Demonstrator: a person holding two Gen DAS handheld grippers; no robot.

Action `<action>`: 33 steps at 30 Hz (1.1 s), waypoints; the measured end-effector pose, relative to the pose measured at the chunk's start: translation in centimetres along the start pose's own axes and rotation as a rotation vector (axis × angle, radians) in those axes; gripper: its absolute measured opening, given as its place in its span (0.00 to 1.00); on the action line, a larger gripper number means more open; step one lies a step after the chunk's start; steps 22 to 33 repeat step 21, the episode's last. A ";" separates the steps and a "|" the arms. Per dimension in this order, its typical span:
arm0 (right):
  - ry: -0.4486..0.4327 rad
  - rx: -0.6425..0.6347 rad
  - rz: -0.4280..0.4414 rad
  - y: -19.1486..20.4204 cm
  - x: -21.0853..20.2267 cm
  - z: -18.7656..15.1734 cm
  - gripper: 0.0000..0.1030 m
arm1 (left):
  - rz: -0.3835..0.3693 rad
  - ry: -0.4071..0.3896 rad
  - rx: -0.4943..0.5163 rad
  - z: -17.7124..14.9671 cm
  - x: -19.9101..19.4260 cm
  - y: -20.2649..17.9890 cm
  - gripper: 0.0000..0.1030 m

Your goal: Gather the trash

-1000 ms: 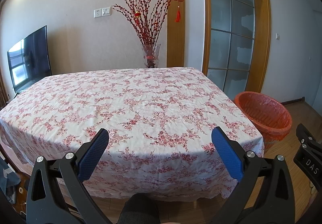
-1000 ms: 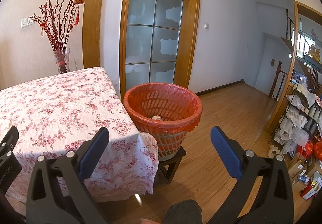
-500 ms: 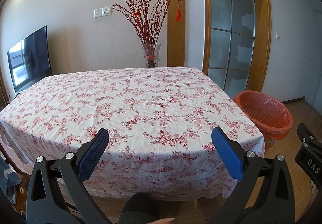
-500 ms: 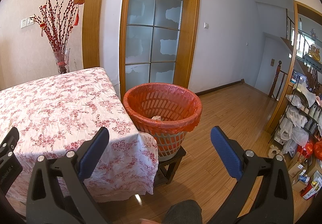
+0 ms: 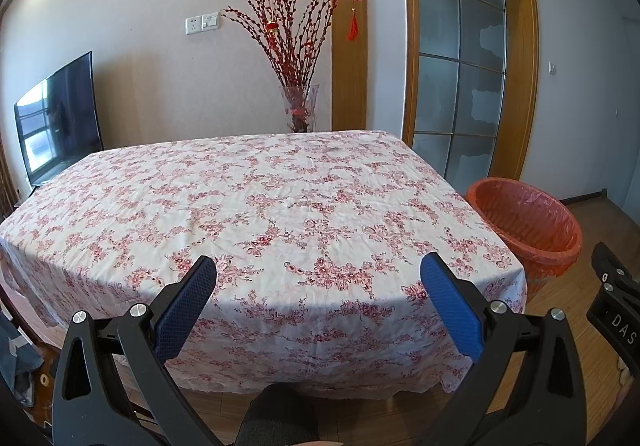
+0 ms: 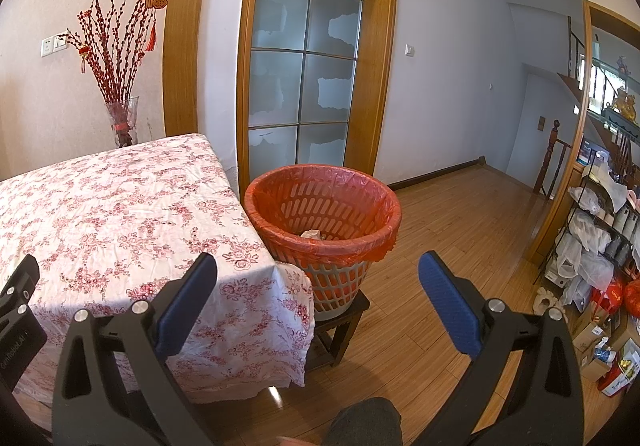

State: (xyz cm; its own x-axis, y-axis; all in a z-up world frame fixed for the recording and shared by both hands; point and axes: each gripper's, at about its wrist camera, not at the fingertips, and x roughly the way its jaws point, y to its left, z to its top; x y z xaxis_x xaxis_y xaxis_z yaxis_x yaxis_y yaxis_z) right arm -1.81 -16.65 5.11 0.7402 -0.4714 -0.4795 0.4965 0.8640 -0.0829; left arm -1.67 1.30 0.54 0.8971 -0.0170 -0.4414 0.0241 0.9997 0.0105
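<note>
A slatted waste basket (image 6: 324, 221) lined with a red bag stands on a low dark stool beside the table's right corner; a crumpled pale scrap (image 6: 310, 234) lies inside it. The same basket (image 5: 528, 221) shows at the right in the left wrist view. My left gripper (image 5: 318, 282) is open over the near edge of the floral-clothed table (image 5: 256, 205), with nothing between its blue pads. My right gripper (image 6: 318, 280) is open too, held near the table corner short of the basket, empty. I see no loose trash on the tablecloth.
A glass vase of red branches (image 5: 298, 101) stands behind the table's far edge. A television (image 5: 58, 121) is at the left. Glazed doors (image 6: 304, 85) sit behind the basket. Wooden floor (image 6: 460, 230) stretches right toward a cluttered shelf rack (image 6: 596, 246). A dark-clothed knee (image 6: 364, 422) shows below.
</note>
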 end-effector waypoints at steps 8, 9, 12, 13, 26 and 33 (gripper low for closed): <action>0.000 0.000 0.000 0.0 0.0 0.1 0.96 | 0.001 0.001 0.000 0.0 0.2 -0.1 0.98; 0.001 0.000 0.000 0.0 0.0 0.0 0.96 | 0.002 0.001 0.000 0.0 0.2 -0.1 0.98; 0.003 0.000 0.001 0.1 0.2 -0.1 0.96 | 0.001 0.000 0.000 0.0 0.2 -0.1 0.98; 0.003 0.000 0.001 0.1 0.2 -0.1 0.96 | 0.002 0.001 0.000 0.1 0.2 -0.1 0.98; 0.003 0.001 0.001 0.1 0.2 -0.1 0.96 | -0.002 0.006 0.003 -0.1 0.2 0.0 0.98; 0.003 0.001 0.001 0.1 0.2 -0.1 0.96 | -0.002 0.006 0.003 -0.1 0.2 0.0 0.98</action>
